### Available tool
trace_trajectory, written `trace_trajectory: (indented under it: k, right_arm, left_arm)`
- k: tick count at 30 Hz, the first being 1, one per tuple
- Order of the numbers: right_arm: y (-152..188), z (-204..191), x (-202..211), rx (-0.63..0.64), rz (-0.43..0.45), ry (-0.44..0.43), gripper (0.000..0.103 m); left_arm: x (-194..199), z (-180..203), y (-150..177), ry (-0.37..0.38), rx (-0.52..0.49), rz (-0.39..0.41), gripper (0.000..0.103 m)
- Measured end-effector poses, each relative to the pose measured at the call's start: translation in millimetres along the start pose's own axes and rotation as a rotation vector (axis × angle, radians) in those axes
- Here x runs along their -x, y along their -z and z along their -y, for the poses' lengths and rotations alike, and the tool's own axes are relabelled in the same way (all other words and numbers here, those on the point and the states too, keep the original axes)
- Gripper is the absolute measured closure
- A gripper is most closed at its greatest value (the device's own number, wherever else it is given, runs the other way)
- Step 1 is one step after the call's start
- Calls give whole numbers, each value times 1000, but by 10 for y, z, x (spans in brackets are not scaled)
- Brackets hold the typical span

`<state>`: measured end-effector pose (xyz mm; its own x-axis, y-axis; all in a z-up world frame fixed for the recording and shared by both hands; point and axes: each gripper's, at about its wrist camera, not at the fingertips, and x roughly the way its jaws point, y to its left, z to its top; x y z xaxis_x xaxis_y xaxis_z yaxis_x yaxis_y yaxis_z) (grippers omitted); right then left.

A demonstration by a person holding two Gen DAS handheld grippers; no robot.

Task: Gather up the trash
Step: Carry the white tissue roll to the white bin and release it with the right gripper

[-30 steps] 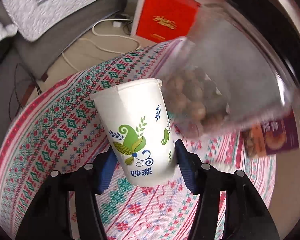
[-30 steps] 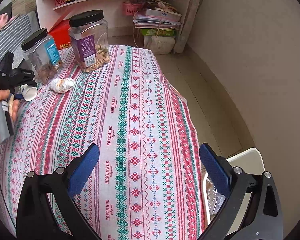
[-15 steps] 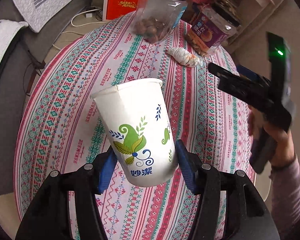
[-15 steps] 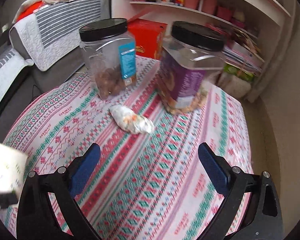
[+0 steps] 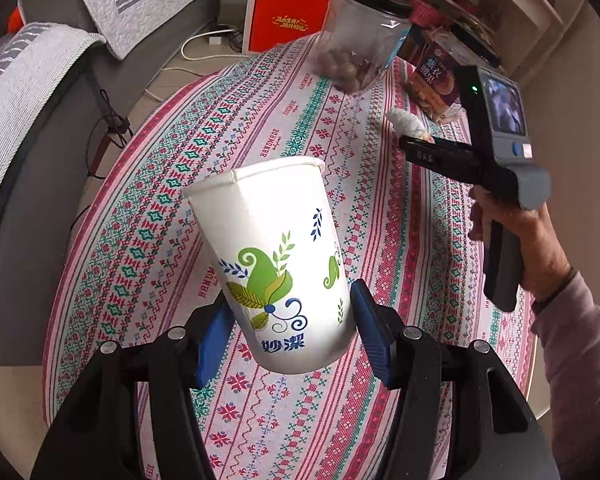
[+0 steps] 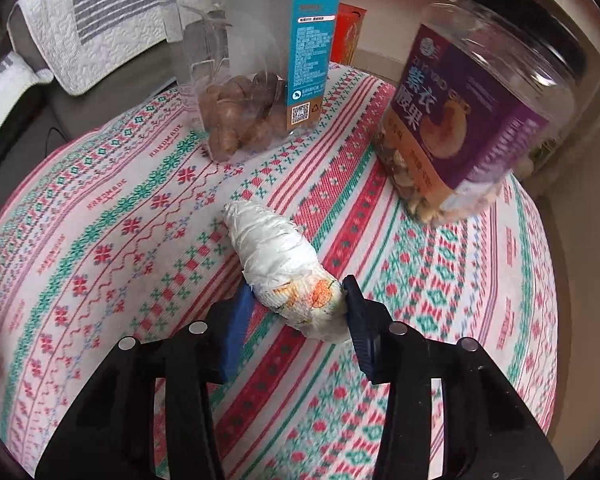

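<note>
Above the table (image 5: pixel 400 216), we are holding the paper cup (image 5: pixel 276 264) in our left tongs (image 5: pixel 290 330), while our right tongs (image 6: pixel 296 306) are closing around the crumpled tissue (image 6: pixel 284 264).

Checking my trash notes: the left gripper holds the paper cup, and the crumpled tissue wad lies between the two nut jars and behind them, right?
Not quite. The right wrist view shows the crumpled tissue wad in front of the two nut jars, between the right gripper's closing jaws. The left gripper does hold the paper cup.

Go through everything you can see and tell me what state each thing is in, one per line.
Paper cup: upright, empty-looking, held off the table.
Left gripper: clamped on the cup.
Tissue wad: crumpled, lying on the tablecloth.
Right gripper: closing around the wad.
Nut jar: lidded.
</note>
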<state>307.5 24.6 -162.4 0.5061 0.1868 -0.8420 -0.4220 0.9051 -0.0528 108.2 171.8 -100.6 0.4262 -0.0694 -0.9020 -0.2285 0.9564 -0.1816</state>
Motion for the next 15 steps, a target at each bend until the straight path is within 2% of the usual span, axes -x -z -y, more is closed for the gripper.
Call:
trace_trajectory:
  k: [5, 15]
  right_arm:
    - [432, 43, 653, -120, 36, -59, 61]
    - [1196, 10, 1746, -118, 87, 24, 60]
  left_arm:
    - [253, 30, 75, -7, -48, 74, 46]
    - [560, 133, 334, 31, -105, 138, 46]
